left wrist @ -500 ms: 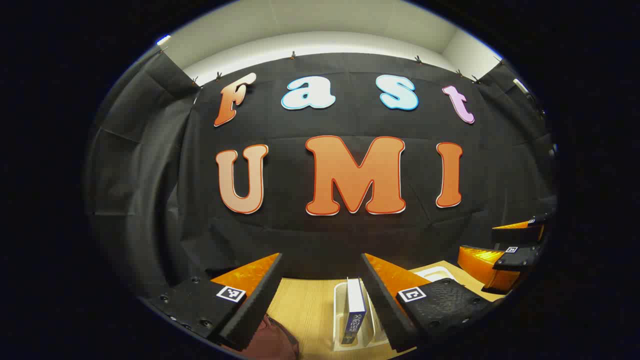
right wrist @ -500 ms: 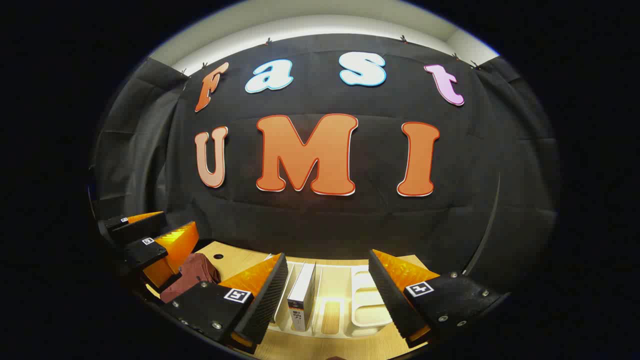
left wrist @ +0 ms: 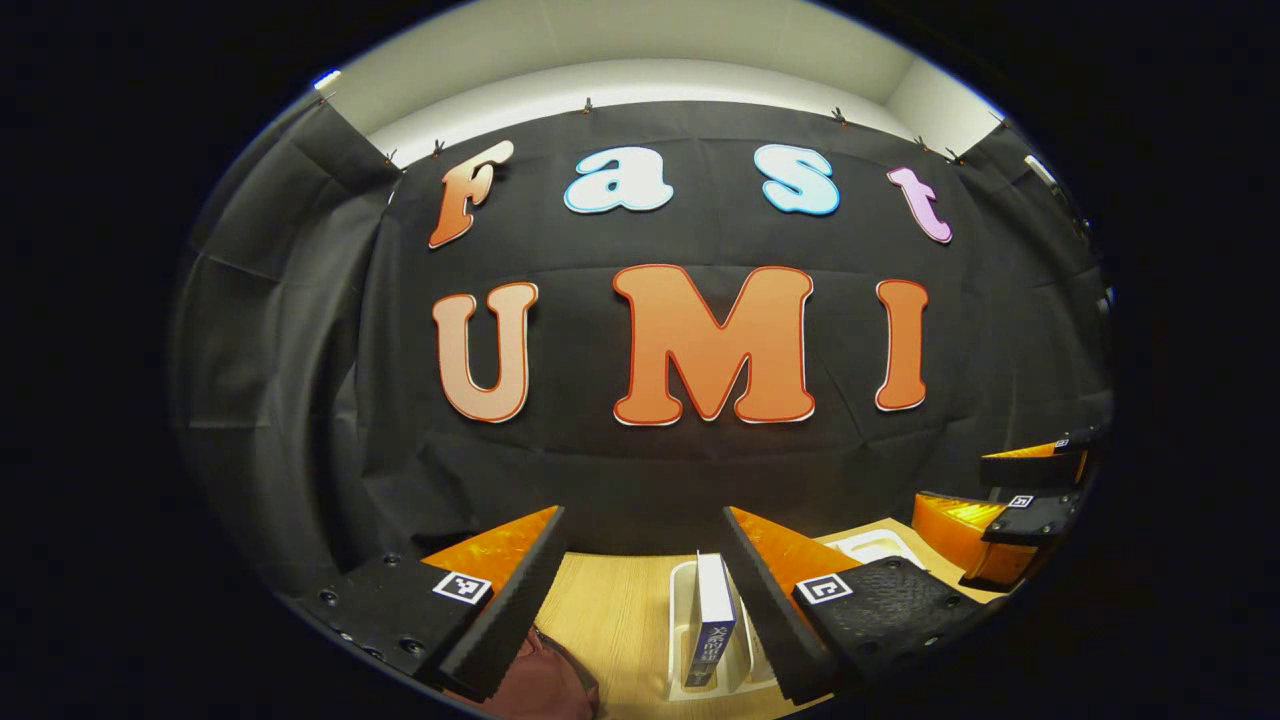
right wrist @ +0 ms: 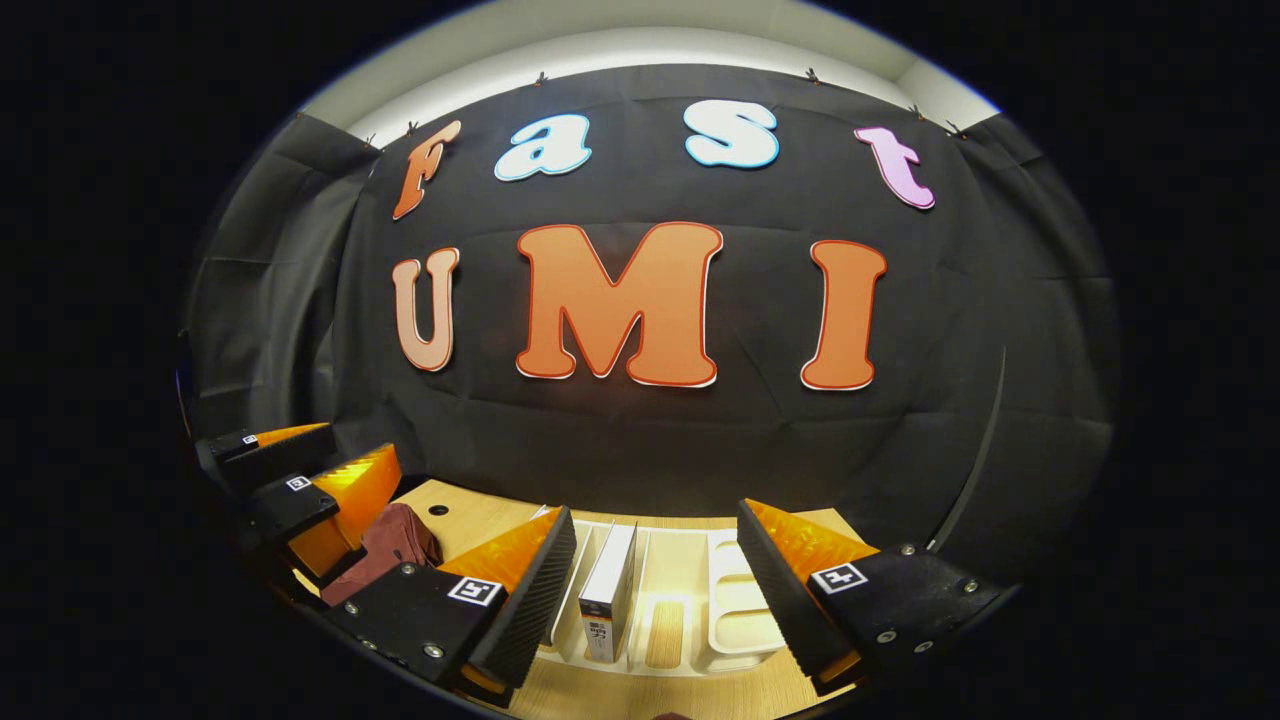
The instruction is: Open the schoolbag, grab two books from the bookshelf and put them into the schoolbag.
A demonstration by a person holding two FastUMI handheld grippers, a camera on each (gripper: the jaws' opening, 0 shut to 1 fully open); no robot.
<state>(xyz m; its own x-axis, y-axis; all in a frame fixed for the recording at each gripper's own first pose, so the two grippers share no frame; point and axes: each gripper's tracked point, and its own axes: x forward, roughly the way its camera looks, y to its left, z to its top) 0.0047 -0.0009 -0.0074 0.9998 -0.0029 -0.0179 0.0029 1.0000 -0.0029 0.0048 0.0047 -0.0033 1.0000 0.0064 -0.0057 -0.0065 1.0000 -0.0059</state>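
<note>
Left gripper [left wrist: 640, 590]: fingers spread, empty; upright book [left wrist: 710, 620], blue spine, between them
Right gripper [right wrist: 655, 585]: fingers spread, empty; white bookshelf [right wrist: 735, 610] between them
Schoolbag [right wrist: 385, 545]: maroon, left of fingers

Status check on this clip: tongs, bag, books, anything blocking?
Left tongs open, empty, over the table. Right tongs open, empty, facing the rack. Bag untouched, book upright in rack. Nothing blocking.
</note>
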